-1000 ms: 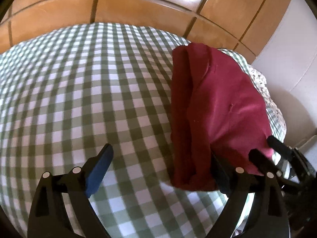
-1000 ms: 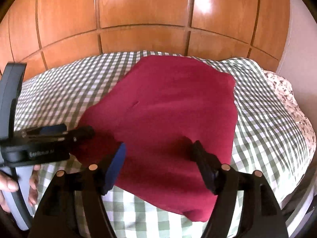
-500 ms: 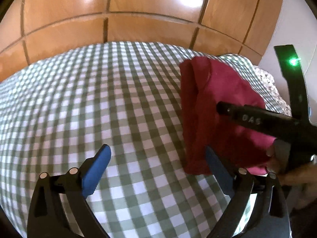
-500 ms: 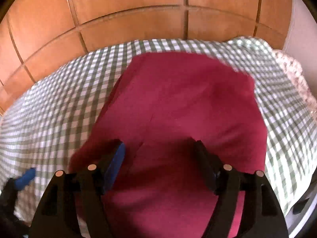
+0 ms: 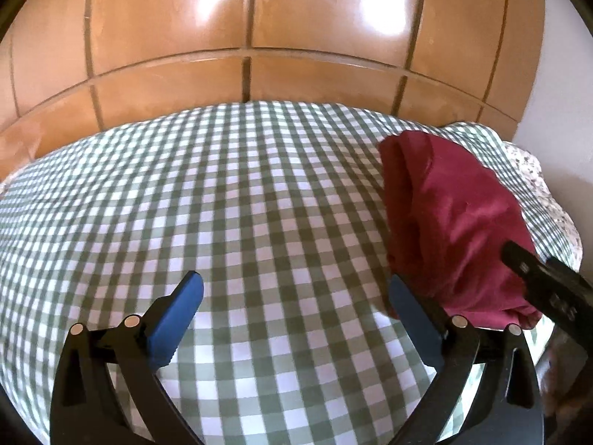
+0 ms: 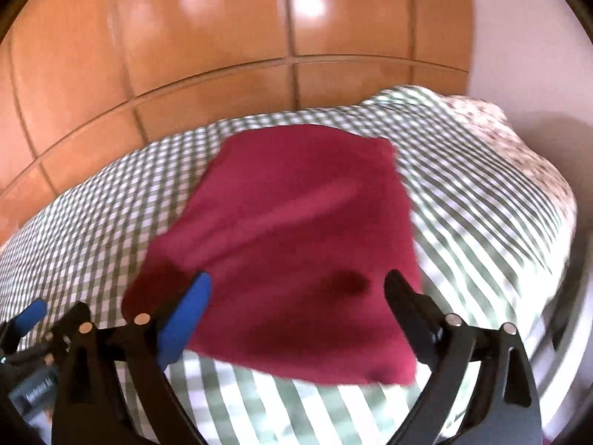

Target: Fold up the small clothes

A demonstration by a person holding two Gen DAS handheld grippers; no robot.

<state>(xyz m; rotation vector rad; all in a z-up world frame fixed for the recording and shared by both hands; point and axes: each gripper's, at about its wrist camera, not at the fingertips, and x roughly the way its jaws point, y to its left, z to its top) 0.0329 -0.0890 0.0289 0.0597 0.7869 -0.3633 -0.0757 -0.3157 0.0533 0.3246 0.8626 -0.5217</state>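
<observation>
A folded dark red garment (image 6: 292, 244) lies flat on the green-and-white checked bed cover (image 6: 481, 200). In the left wrist view the garment (image 5: 452, 222) sits at the right, folded edge facing left. My right gripper (image 6: 296, 289) is open and empty, hovering over the garment's near edge. My left gripper (image 5: 292, 289) is open and empty over bare checked cover (image 5: 222, 204), its right finger just beside the garment's near left corner. The right gripper's body (image 5: 548, 289) shows at the right edge of the left wrist view; the left gripper's blue fingertip (image 6: 31, 315) shows at the far left of the right wrist view.
A glossy wooden panelled wall (image 5: 259, 37) stands behind the bed. A floral pillow or sheet (image 6: 519, 155) lies at the bed's right end, next to a white wall (image 6: 526, 55). The bed's near edge drops off at the lower right.
Both grippers have pulled back and tilted up from the garment. The right gripper has swung right and lower in the left wrist view. The garment stays folded in place.
</observation>
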